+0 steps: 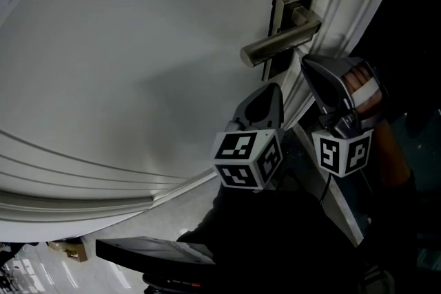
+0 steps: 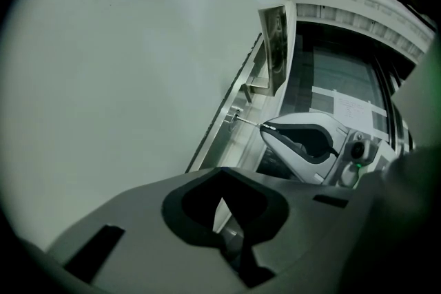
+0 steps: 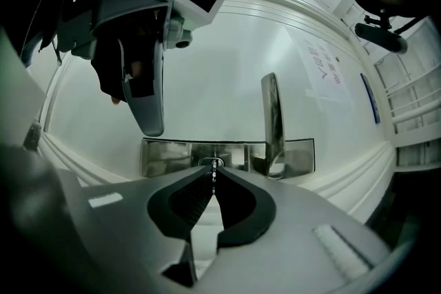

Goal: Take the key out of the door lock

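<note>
Right gripper (image 3: pixel 213 179): jaws closed on the key (image 2: pixel 249 122), pinching it at the very tips, centre of the right gripper view. Just past the tips sits the lock (image 3: pixel 212 162), set in a bright metal plate (image 3: pixel 165 156) on the door (image 1: pixel 138 45)

Left gripper view, centre right: a thin bare length of key runs from the lock to my right gripper's tips. I judge the blade partly showing with its end in the cylinder, though I can't tell how deep

Left gripper (image 2: pixel 223 174): jaws together, nothing between them. It hangs just beside the right one, lower centre of the head view, clear of the door

Handle (image 1: pixel 279 45): upper right of the head view, above both grippers, untouched

Progress: reach and grip done. Left to do: draw the key straight back along its own line until it comes free. Key not yet out, as far as I can see
</note>
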`<state>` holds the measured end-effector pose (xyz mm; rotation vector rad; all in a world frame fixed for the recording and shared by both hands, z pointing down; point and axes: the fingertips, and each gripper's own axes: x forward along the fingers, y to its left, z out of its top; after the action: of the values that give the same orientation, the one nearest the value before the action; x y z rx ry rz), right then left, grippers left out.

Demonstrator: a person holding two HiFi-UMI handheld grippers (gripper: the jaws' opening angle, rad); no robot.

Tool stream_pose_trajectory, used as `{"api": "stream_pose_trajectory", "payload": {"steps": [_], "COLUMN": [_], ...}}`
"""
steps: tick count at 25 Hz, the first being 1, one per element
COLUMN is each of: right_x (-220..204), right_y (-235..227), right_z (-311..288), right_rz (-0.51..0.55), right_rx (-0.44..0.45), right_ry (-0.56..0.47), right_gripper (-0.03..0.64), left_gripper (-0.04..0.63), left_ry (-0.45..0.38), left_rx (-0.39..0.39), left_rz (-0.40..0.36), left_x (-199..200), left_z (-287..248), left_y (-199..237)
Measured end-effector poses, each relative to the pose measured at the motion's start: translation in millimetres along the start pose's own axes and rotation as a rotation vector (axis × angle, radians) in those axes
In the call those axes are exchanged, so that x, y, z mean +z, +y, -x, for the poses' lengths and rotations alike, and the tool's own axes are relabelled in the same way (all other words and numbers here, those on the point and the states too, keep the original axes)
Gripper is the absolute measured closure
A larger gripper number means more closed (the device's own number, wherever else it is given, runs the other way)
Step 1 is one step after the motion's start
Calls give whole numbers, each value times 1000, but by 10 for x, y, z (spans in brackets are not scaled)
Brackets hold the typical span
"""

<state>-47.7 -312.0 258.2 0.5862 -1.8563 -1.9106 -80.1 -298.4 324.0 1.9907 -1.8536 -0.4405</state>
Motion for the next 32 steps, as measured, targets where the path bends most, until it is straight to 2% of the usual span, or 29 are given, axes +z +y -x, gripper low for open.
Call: {"api": "stream_pose_trajectory", "payload": {"steps": [32], "right_x": [40], "right_y": [-1], "right_z": [97], "right_rz": [0], "right_rx": [-8], "right_ry": [6], "right_gripper": [604], "left_gripper": [595], "left_ry": [-1], "left_rx": [5], "left_rz": [-3], "left_x": [-9], "left_z": [93], "left_y": [-15]}}
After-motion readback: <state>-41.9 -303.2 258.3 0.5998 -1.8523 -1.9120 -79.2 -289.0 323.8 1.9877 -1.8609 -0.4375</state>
